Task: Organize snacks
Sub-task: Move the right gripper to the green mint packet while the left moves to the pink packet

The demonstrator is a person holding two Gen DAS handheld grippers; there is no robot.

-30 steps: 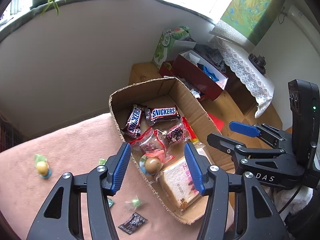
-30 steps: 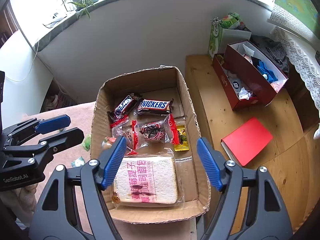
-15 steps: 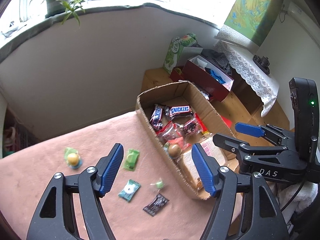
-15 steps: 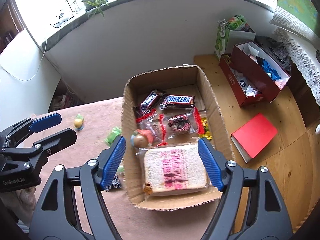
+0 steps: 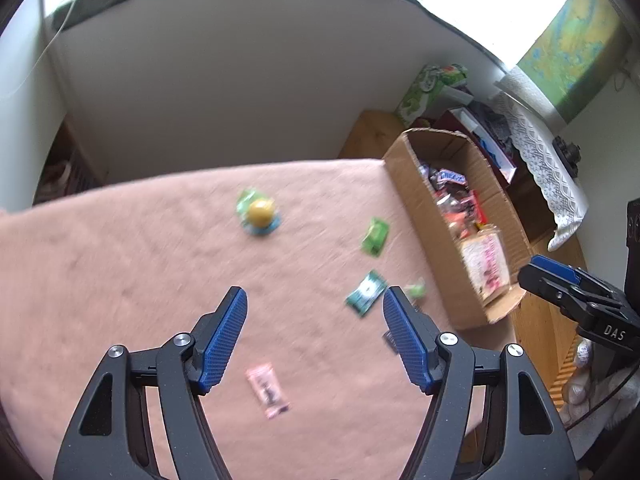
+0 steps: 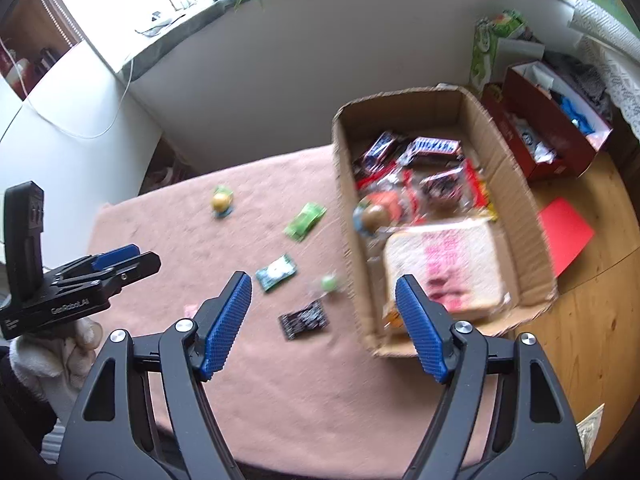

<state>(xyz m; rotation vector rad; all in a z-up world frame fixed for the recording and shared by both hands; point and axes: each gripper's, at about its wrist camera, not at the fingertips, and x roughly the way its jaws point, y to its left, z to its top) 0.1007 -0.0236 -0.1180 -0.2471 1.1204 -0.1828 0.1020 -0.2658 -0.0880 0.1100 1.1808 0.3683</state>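
Observation:
A cardboard box (image 6: 520,196) holds Snickers bars (image 6: 434,147), a wrapped bread slice (image 6: 444,264), red packets and a wrapped ball candy (image 6: 374,216). On the pink cloth (image 6: 192,248) lie a yellow ball candy (image 5: 261,211), a light green packet (image 5: 375,236), a dark green packet (image 5: 366,293), a small green candy (image 6: 329,283), a black packet (image 6: 304,319) and a pink packet (image 5: 268,389). My left gripper (image 5: 314,322) is open and empty above the cloth. My right gripper (image 6: 323,308) is open and empty beside the box's left wall.
A red box (image 6: 556,128) with clutter and a green tissue box (image 6: 490,46) stand on the wooden table beyond the cardboard box. A red booklet (image 6: 564,234) lies to its right. A white wall and window sill with a plant run behind.
Both grippers have pulled back and swung left, away from the box, over the cloth. The wrapped ball candy now lies in the box. Both stay open.

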